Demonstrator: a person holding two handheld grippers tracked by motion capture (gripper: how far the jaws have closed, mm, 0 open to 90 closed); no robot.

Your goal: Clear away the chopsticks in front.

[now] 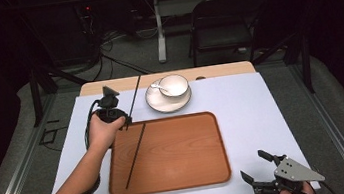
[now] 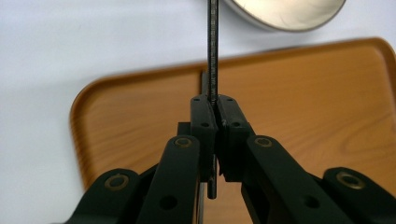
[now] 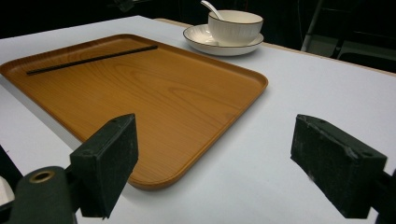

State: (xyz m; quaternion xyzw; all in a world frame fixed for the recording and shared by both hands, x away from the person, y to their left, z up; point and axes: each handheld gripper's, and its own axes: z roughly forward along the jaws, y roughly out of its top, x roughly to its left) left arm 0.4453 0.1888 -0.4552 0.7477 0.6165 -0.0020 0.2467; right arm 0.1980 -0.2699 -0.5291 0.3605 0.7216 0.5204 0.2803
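High view, itemised against the wooden tray [image 1: 177,152]: I log one black chopstick [image 1: 135,155] lying flat inside the tray along its left side, and a second chopstick [image 1: 134,96] held above the tray's far-left corner, slanting up and away. My left gripper [image 1: 114,115] sits at that corner with its jaws clenched on the raised stick; the left gripper view confirms the thin rod [image 2: 213,56] pinched between the pads, a short stub showing below them and the long part running out ahead. A saucer [image 1: 157,104] carrying a bowl [image 1: 173,85] and a white spoon [image 1: 158,87] stands just beyond the tray's far edge. My right gripper [image 1: 262,168] waits off the tray's near-right corner, jaws spread wide and grasping nothing, the tray and crockery ahead of it in the right gripper view. Risks, as I judge them: the grip is near one end, so the long free length can pivot or slip in the pads; its far tip passes close to the saucer and could knock the crockery; released from height, it could bounce off the tray or land across the first stick.
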